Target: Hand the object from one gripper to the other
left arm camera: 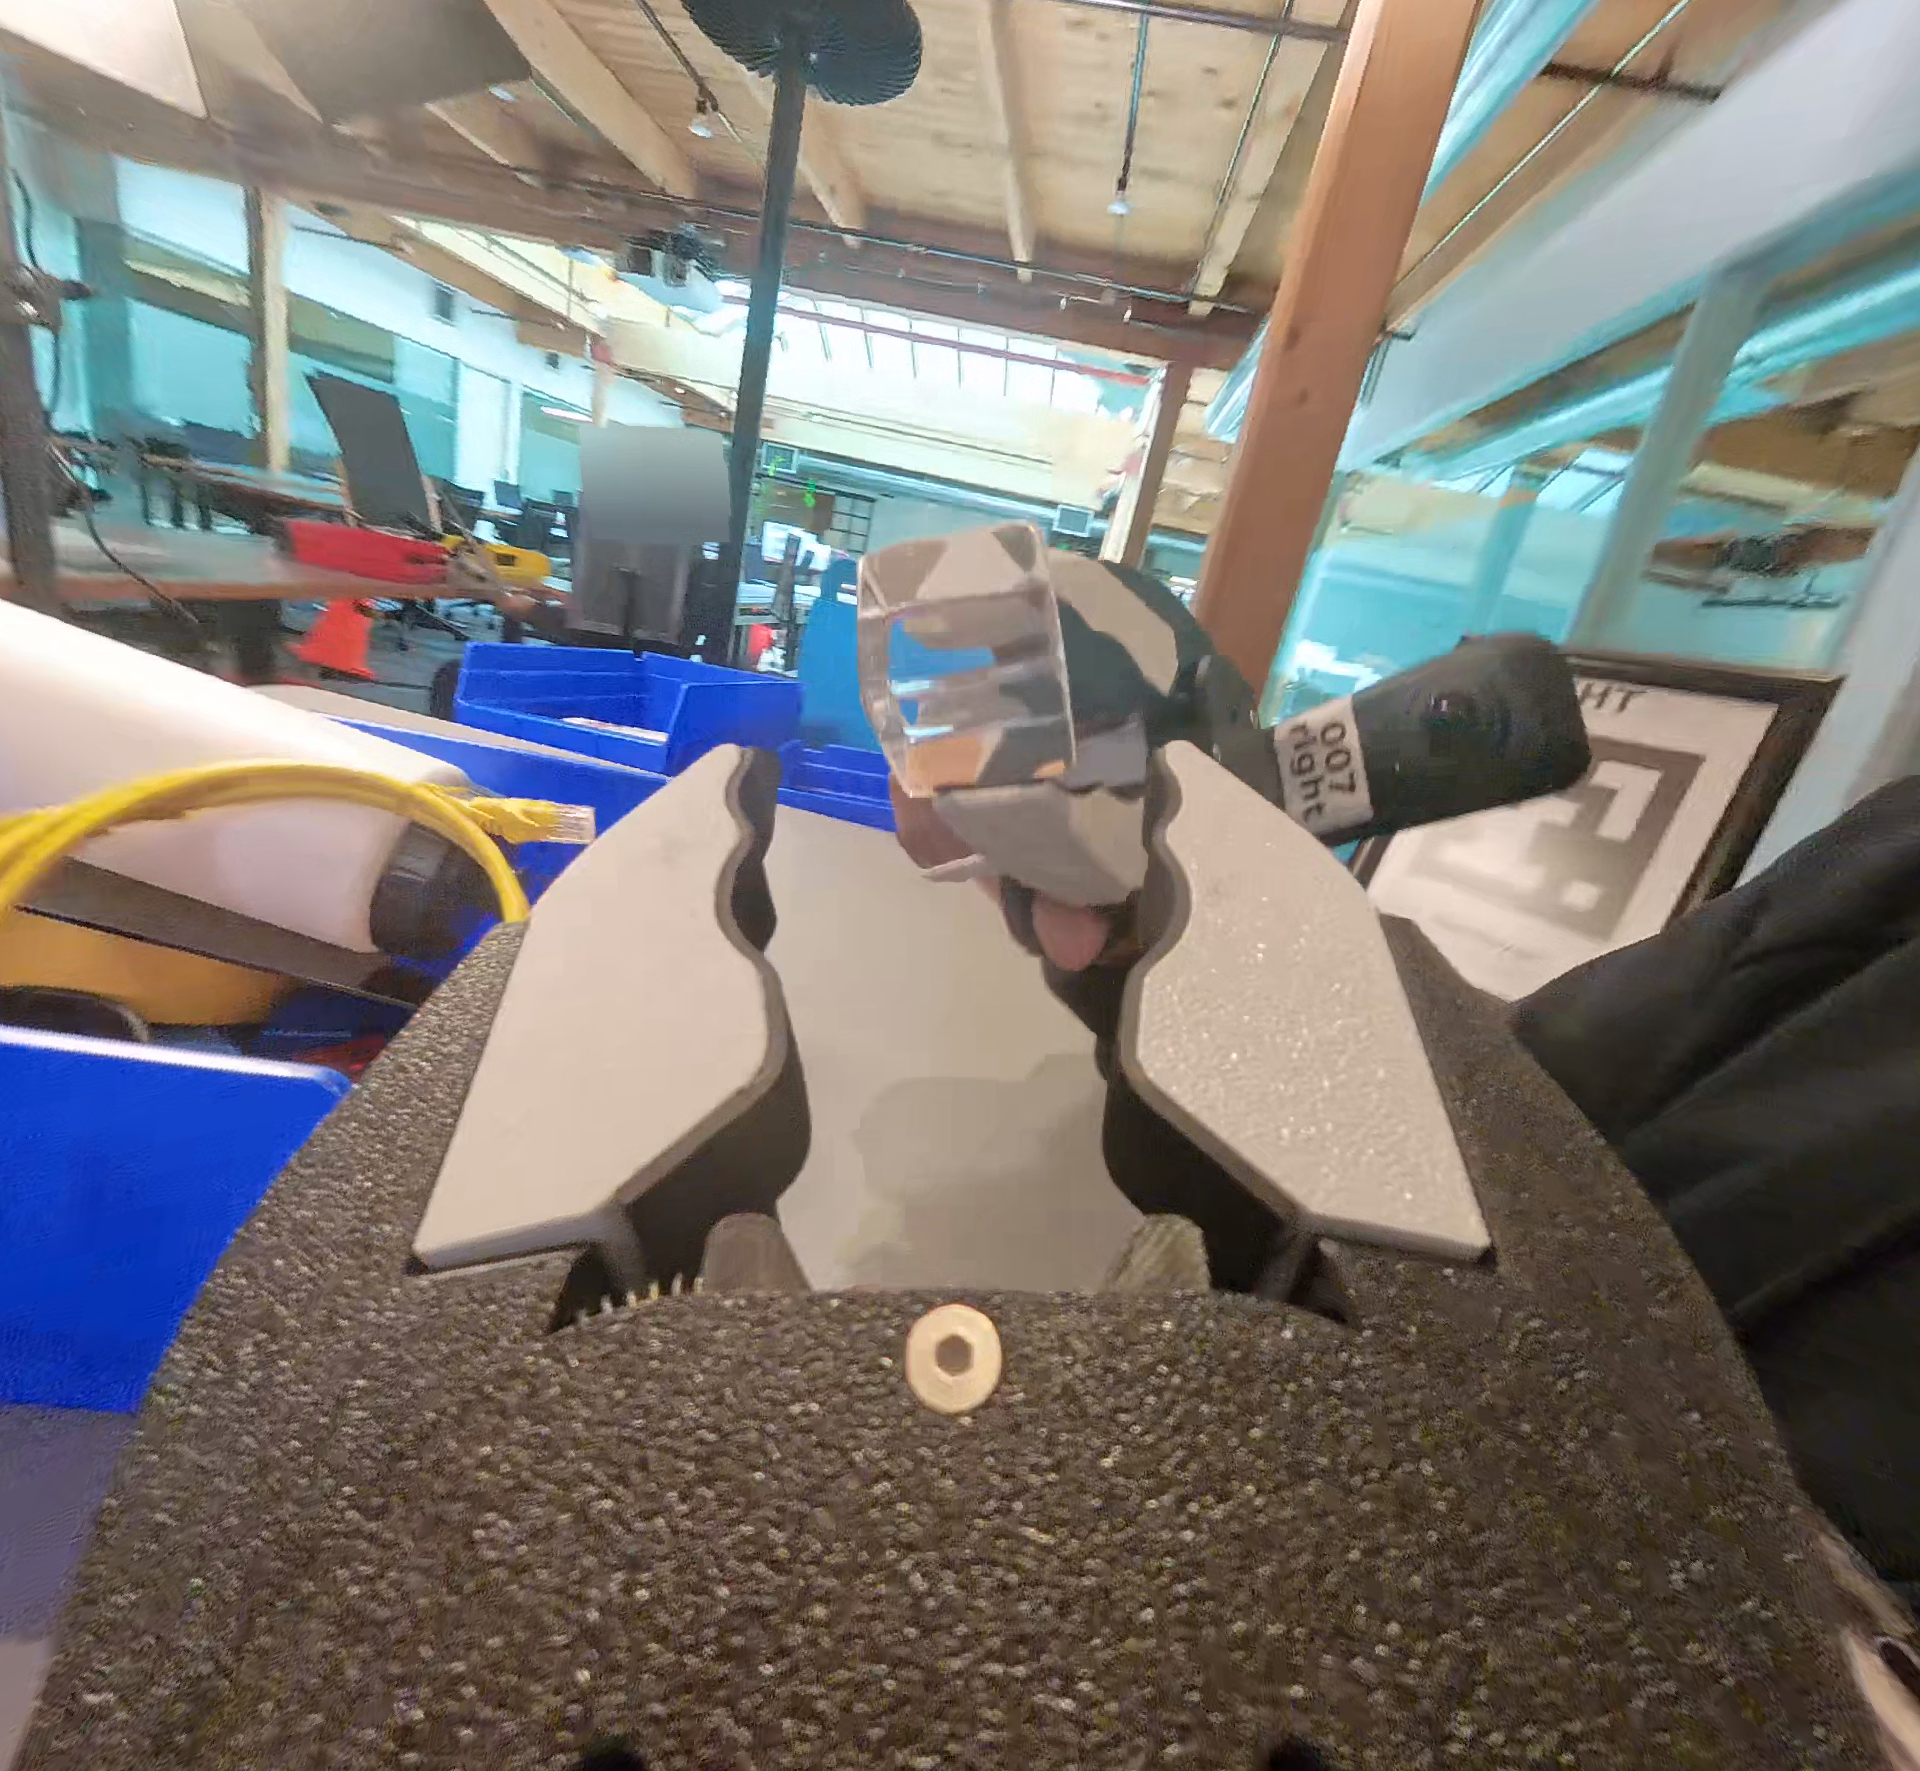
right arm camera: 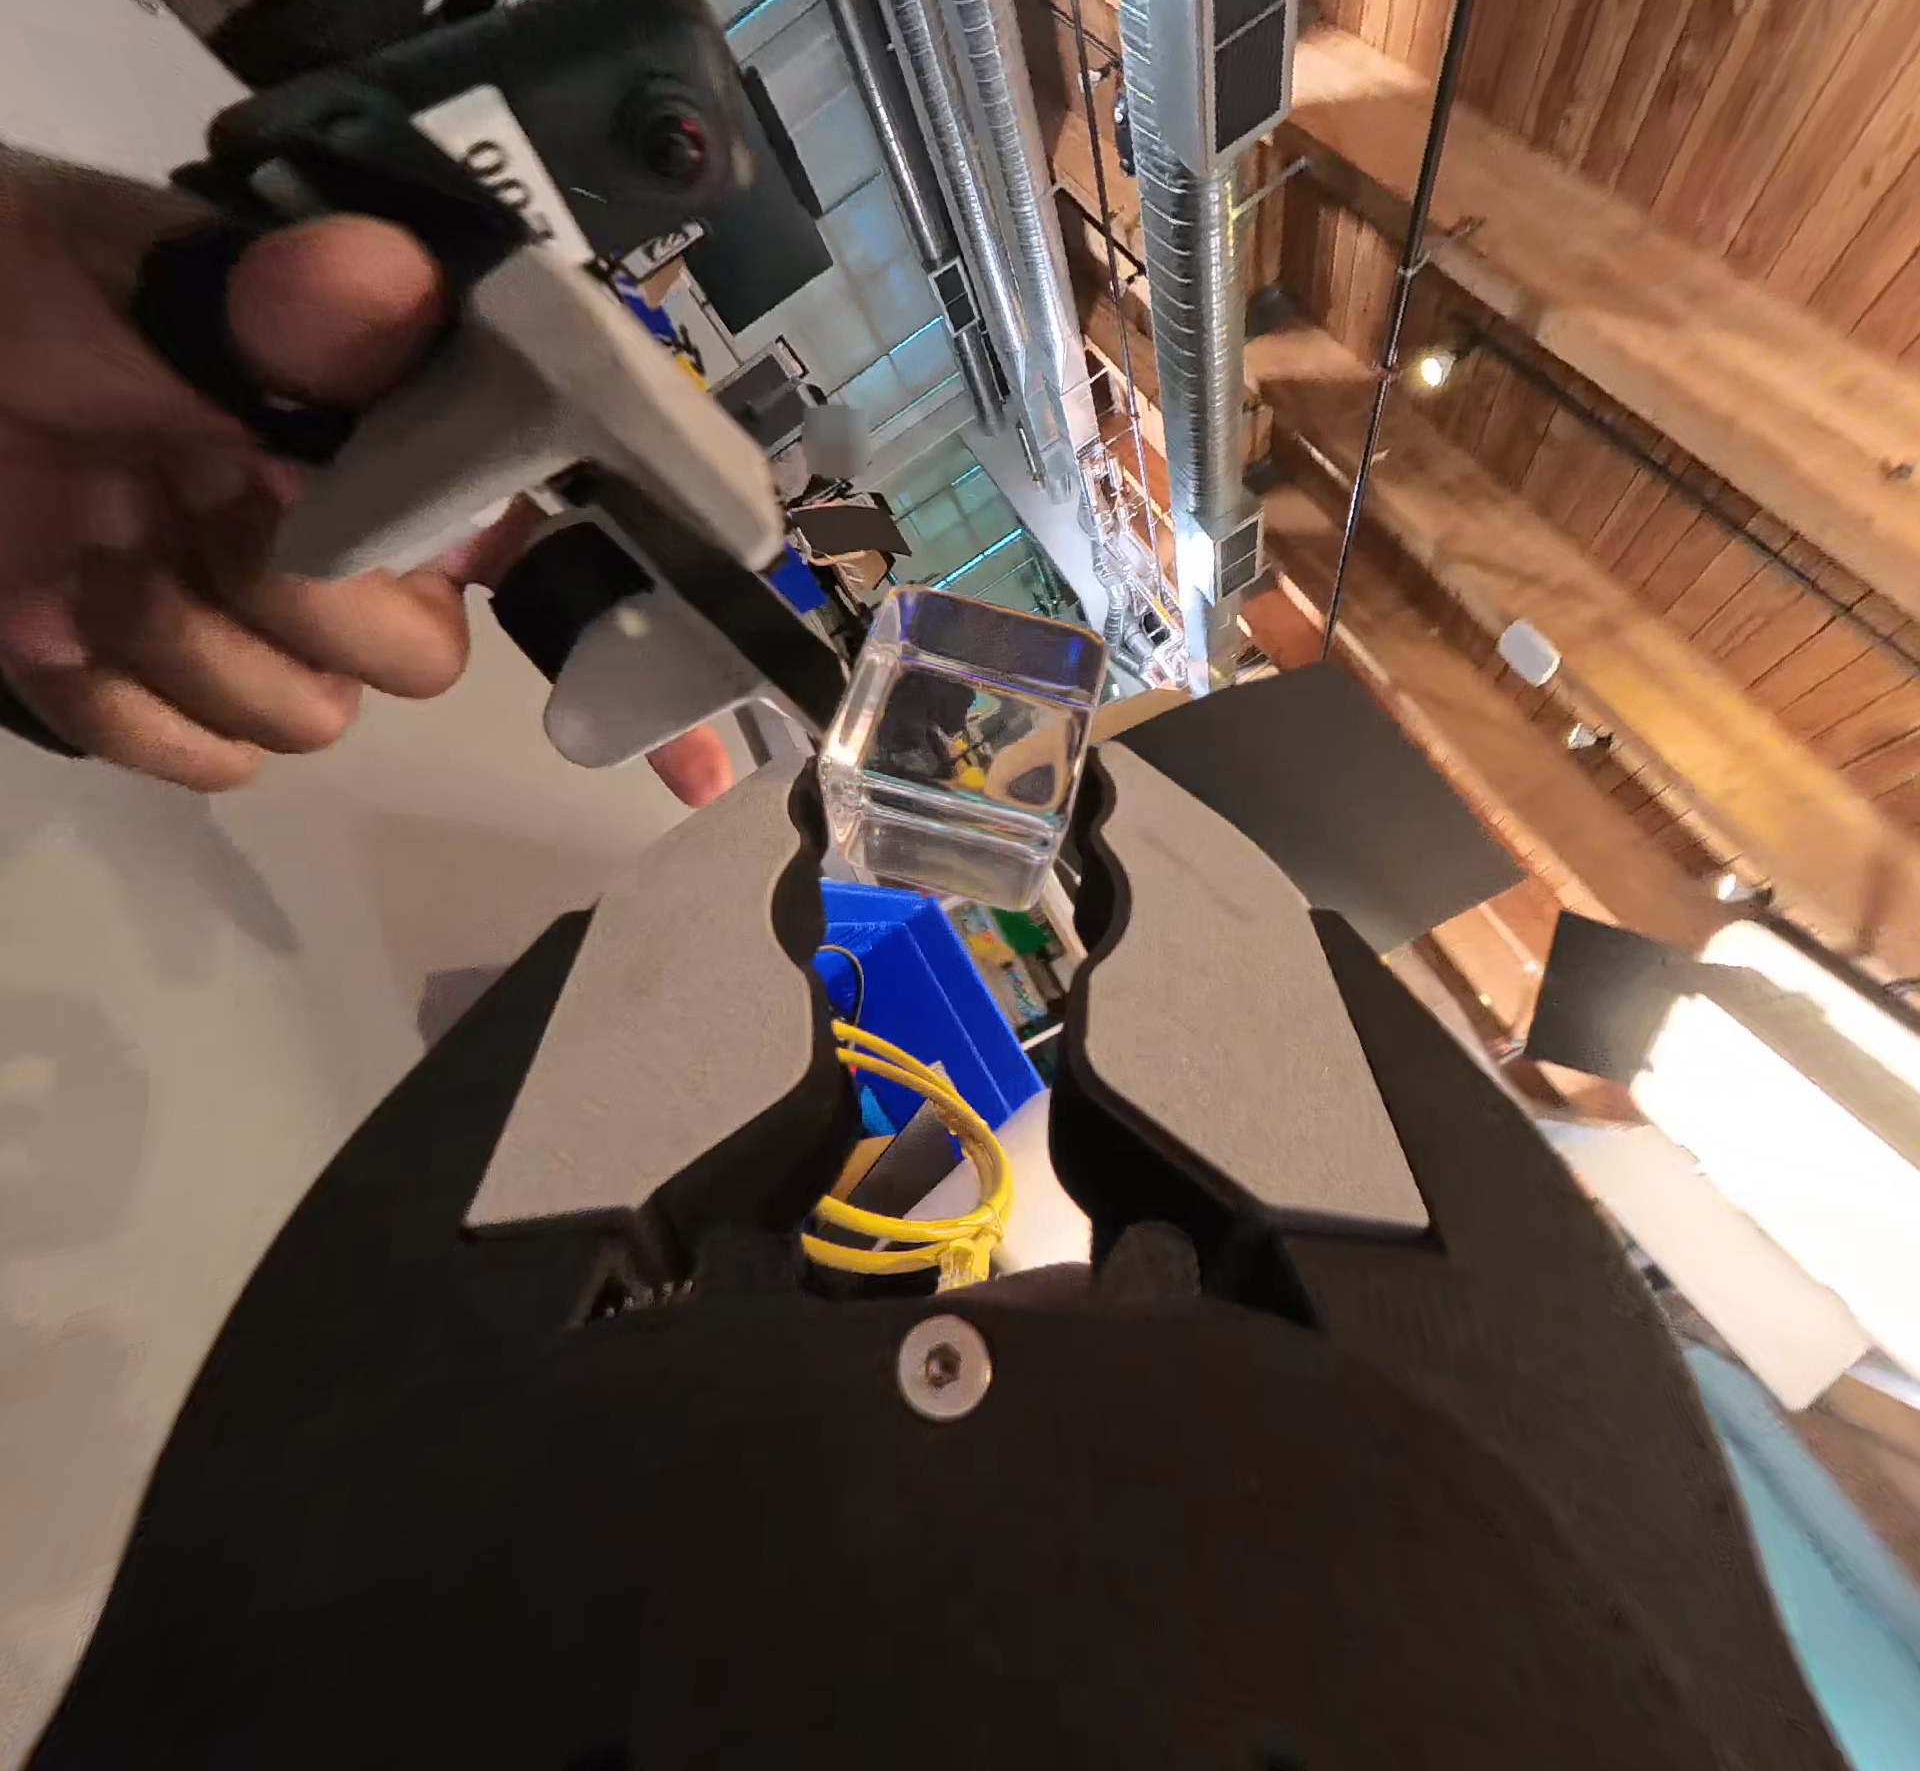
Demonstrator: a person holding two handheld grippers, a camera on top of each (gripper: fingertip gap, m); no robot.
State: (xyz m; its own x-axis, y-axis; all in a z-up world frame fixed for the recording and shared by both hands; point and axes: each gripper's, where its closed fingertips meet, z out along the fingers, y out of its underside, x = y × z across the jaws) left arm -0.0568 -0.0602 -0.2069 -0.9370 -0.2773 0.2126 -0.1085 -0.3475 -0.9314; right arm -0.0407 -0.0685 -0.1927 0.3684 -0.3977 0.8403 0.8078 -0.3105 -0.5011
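A clear glass-like cube (right arm camera: pixel 966 682) is pinched between the tips of my right gripper (right arm camera: pixel 954 776), which is shut on it. In the left wrist view the cube (left arm camera: pixel 961 661) and the right gripper (left arm camera: pixel 1049 734) hang just beyond and above my left gripper (left arm camera: pixel 956 771). The left gripper is open and empty, its jaws wide apart, and the cube sits nearer its right finger, not between the jaws. In the right wrist view the left gripper (right arm camera: pixel 800 620) comes in from the upper left, held by a hand (right arm camera: pixel 208 578), its tips close beside the cube.
Blue bins (left arm camera: pixel 623 703) stand beyond the grey table (left arm camera: pixel 935 1046). A yellow cable (left arm camera: pixel 260 796) lies over a white roll (left arm camera: pixel 156 734) on the left. A framed black-and-white marker board (left arm camera: pixel 1558 838) and a black sleeve (left arm camera: pixel 1714 1098) are on the right. A wooden post (left arm camera: pixel 1330 319) stands behind. Both grippers' tips are close together, under 4 cm apart.
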